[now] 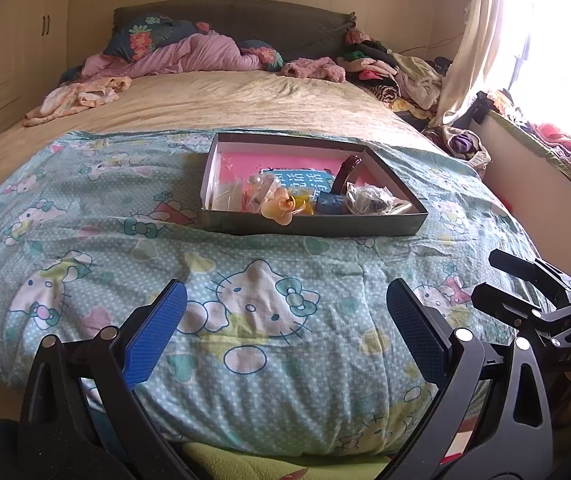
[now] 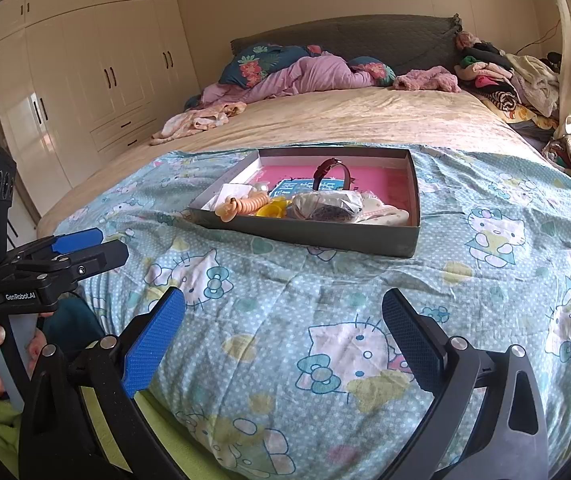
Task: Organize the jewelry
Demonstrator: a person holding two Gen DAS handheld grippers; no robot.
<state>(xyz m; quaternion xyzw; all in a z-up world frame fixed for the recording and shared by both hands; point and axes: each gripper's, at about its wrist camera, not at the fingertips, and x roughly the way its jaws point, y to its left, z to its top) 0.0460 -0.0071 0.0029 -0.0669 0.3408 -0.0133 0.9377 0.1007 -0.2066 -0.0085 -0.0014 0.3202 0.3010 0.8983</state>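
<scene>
A shallow dark box (image 1: 415,222) (image 2: 412,184) with a pink lining lies on the Hello Kitty blanket (image 1: 265,300) (image 2: 325,300). It holds a dark red watch (image 1: 345,176) (image 2: 331,172), clear bags of jewelry (image 1: 369,198) (image 2: 325,206), a peach flower hair piece (image 1: 281,210) and a peach coil tie (image 2: 245,202). My left gripper (image 1: 285,308) is open and empty, well short of the box. My right gripper (image 2: 283,316) is open and empty too. Each gripper also shows at the edge of the other view.
Piled clothes (image 1: 397,68) and pillows (image 1: 145,36) lie at the head of the bed. A wardrobe (image 2: 85,80) stands on the left. A window ledge with clutter (image 1: 545,136) runs along the right.
</scene>
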